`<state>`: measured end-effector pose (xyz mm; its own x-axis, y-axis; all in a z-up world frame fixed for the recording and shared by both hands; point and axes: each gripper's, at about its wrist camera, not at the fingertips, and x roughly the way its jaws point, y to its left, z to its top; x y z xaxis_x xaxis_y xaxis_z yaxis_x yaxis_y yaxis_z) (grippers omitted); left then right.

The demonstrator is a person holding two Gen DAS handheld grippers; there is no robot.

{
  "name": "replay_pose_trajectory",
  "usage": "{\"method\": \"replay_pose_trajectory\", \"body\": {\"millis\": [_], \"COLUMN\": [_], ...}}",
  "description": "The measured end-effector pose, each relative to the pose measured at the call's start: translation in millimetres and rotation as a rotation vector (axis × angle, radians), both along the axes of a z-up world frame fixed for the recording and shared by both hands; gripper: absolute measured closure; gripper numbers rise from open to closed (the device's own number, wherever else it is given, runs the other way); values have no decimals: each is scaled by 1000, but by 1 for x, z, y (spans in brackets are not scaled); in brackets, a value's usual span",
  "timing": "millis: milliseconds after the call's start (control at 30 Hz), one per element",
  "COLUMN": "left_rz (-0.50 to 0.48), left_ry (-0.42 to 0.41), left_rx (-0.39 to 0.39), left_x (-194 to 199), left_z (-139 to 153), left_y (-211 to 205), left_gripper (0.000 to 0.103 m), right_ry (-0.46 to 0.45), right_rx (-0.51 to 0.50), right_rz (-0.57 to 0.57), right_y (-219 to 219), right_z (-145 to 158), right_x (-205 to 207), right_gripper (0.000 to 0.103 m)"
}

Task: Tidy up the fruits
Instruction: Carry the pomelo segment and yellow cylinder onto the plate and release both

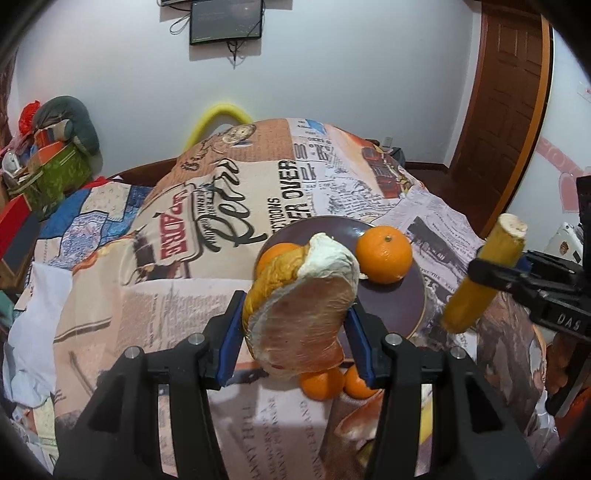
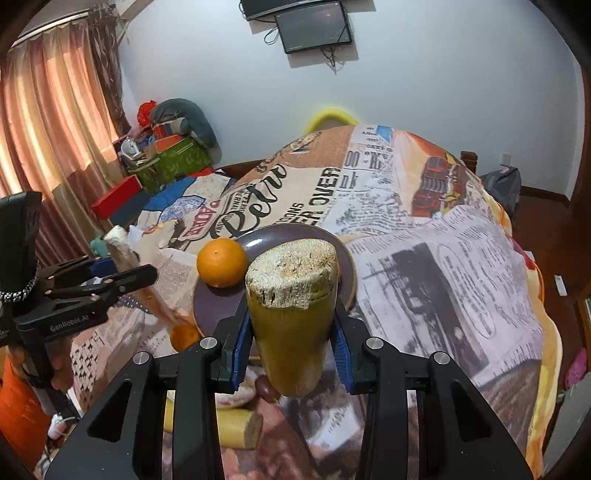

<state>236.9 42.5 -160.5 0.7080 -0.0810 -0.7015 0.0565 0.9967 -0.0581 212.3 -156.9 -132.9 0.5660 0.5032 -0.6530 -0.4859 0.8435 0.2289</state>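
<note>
The left tongs (image 1: pixel 297 317) are closed on a wedge of peeled pomelo (image 1: pixel 301 306) wrapped in clear film, its pink flesh facing the camera and its yellow rind and white pith turned to the far side; the blue pads (image 1: pixel 229 332) press on both flanks of the wedge. The right tongs (image 2: pixel 291 332) grip a short yellow-green length of sugarcane (image 2: pixel 291 306), held upright between the blue pads with its pale, fibrous cut end uppermost. From the left wrist view the same sugarcane sticks out of the right tongs at the right edge, tilted.

Just beyond both sets of tongs sits a dark brown plate (image 2: pixel 295 236) on the surface. A whole orange (image 2: pixel 221 263) rests on the left part of the plate in the right wrist view. In the left wrist view a second orange (image 1: pixel 273 254) on the plate is partly hidden behind the pomelo. Two small oranges (image 1: pixel 321 384) lie on the cloth near the plate's near edge, under the pomelo. Another cut piece of sugarcane (image 2: pixel 232 424) lies on the cloth close below the right tongs.

The surface is draped in a tablecloth (image 2: pixel 443 236) printed like old newspaper, with big lettering. Behind it is a pale wall with a dark monitor (image 2: pixel 314 27) mounted high, pink curtains (image 2: pixel 48 129) at far left, a heap of boxes and bags in the corner, and a brown wooden door (image 1: pixel 506 92) at far right.
</note>
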Motion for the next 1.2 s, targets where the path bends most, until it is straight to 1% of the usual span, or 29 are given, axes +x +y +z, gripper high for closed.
{"method": "replay_pose_trajectory", "body": {"millis": [233, 433, 567, 800, 933, 1000, 1200], "left_rz": [-15, -11, -15, -16, -15, -15, -15], "left_ry": [10, 12, 10, 13, 16, 16, 24], "left_rx": [-21, -55, -75, -88, -91, -87, -78], "left_x": [19, 32, 38, 46, 50, 50, 59], "left_z": [-8, -15, -18, -25, -27, -28, -28], "left_y": [-5, 1, 4, 7, 8, 7, 3], "left_gripper": [52, 52, 52, 52, 52, 52, 52], "right_ry": [5, 30, 35, 58, 43, 38, 8], "right_rx": [-8, -17, -41, -15, -29, -18, -26], "right_rz": [57, 104, 126, 119, 103, 101, 105], "right_y": [29, 48, 59, 59, 60, 58, 56], "right_z": [-6, -17, -25, -29, -27, -25, -20], "right_x": [16, 27, 34, 49, 52, 52, 47], "right_gripper": [68, 68, 68, 68, 66, 62, 61]}}
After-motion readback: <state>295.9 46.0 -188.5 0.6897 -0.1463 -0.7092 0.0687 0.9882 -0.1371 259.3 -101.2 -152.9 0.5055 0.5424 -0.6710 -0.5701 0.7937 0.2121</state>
